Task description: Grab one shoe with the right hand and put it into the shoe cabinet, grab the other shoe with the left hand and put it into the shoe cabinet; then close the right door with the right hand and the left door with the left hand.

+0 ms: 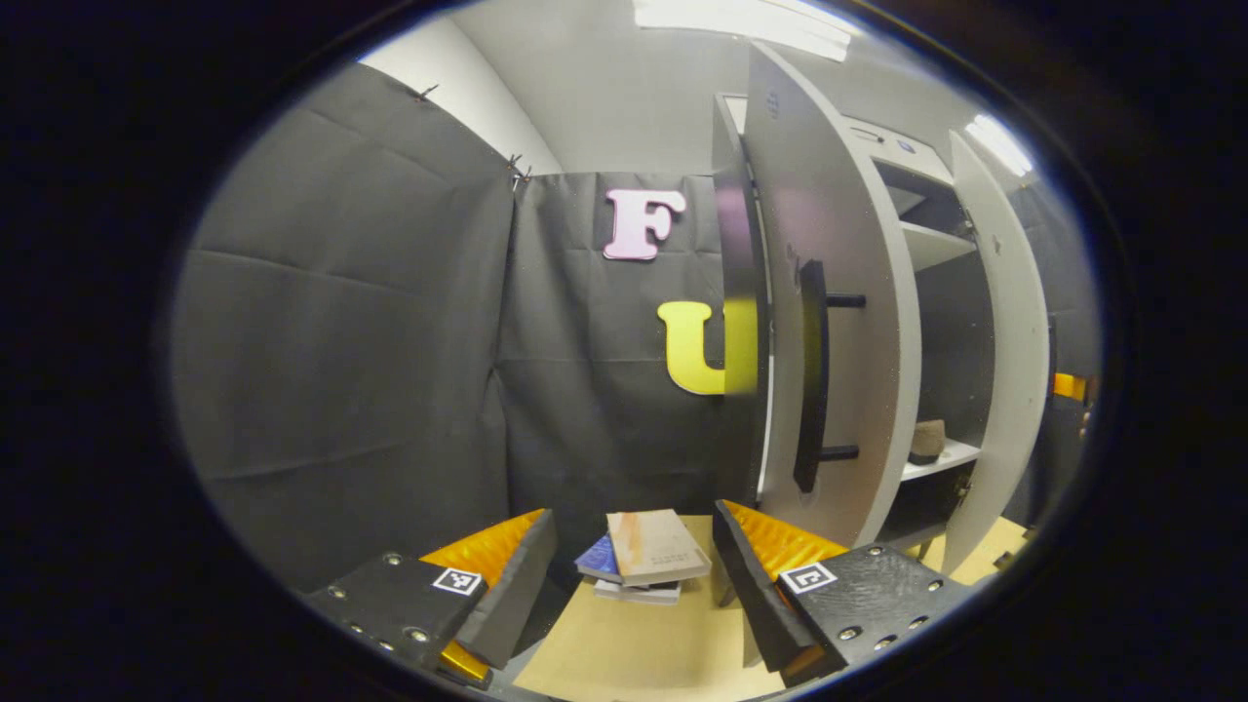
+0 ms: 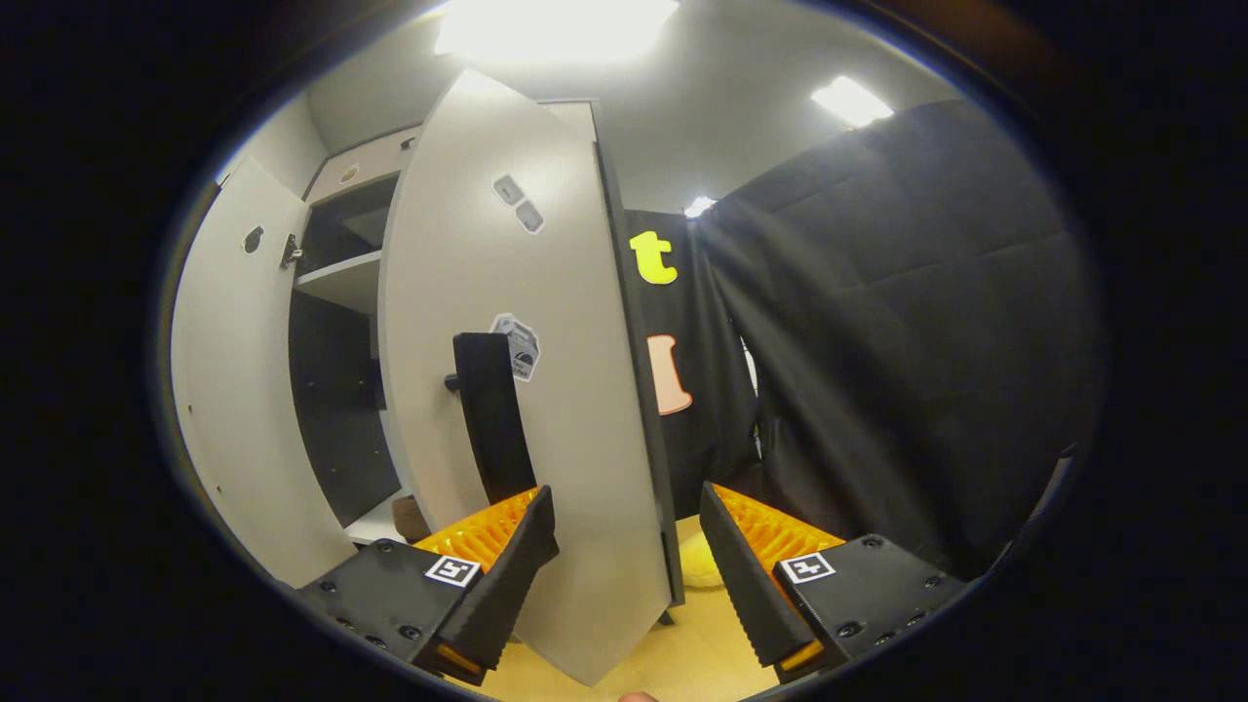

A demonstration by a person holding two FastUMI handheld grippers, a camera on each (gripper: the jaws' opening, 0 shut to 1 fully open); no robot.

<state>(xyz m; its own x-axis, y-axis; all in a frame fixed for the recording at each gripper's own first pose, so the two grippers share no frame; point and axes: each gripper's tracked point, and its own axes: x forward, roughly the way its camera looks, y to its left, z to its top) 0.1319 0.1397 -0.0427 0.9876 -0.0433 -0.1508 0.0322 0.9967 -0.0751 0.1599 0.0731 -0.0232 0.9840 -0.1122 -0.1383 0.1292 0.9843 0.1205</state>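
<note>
Doors of the shoe cabinet are both seen standing open, one view after the other

In the left gripper view, the left door (image 1: 838, 322) stands ahead and to the right of the left gripper (image 1: 634, 575), its tall edge upright and its dark bar handle (image 1: 811, 375) running vertically. The fingers are spread wide and nothing is held. Past the door a shelf (image 1: 941, 458) carries a shoe (image 1: 927, 441), which looks small and brownish; a second shoe cannot be told. Between the fingers, farther off on the bench (image 1: 643, 643), lies a stack of books (image 1: 645, 558).

In the right gripper view, the right door (image 2: 546, 390) stands close ahead, its lower edge reaching down between the fingers of the right gripper (image 2: 629, 565), with its long handle (image 2: 492, 419) just above the left-hand finger. These fingers too are wide and empty. The right gripper is judged the nearer to its door, so a push on that panel toward the cabinet seems due next
</note>
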